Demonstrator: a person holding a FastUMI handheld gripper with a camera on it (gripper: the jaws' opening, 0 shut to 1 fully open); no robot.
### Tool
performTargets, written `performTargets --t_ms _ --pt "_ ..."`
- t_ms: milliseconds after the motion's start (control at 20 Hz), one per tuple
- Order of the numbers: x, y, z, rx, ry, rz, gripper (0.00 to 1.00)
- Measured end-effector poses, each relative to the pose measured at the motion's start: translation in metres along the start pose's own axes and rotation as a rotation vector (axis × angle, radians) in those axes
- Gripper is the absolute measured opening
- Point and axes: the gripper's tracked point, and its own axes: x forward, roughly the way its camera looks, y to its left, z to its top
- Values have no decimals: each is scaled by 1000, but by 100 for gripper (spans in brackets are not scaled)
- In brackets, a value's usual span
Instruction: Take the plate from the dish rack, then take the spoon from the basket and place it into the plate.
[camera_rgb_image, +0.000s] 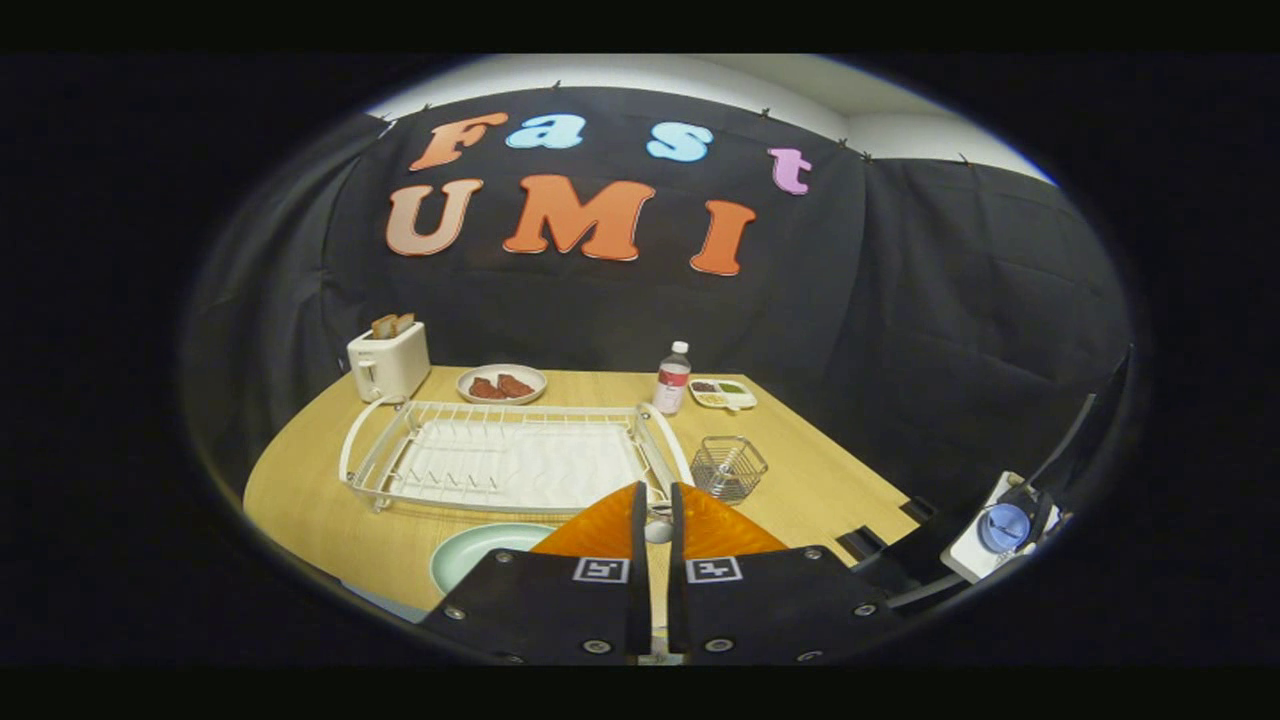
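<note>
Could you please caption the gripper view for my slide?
Claw shut on spoon beside green plate; dish rack emptied.

The light is soft and even, and it seems to come from above. The light wooden table (820, 470) looks bright and warm. The white wire dish rack (510, 460) shines pale, and no strong glare shows on it. Shadows under things are faint and small. The black cloth wall behind soaks up light and looks dim, with soft folds.

The picture bends like a fishbowl, so the table edge curves and things near the rim look squashed and a bit fuzzy. The two orange fingers (600, 525) of the gripper (655, 500) sit nearly closed and look sharp, with something small and white between them.
</note>
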Motion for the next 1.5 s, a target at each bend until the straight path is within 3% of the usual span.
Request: performTargets --t_ms 650,1050,1350,1500 --pt "3 80 -51 -93 59 155 6" --pt "5 107 -80 -73 131 224 6" --pt "5 106 -120 -3 292 249 18" --pt "3 98 -119 2 299 246 30"
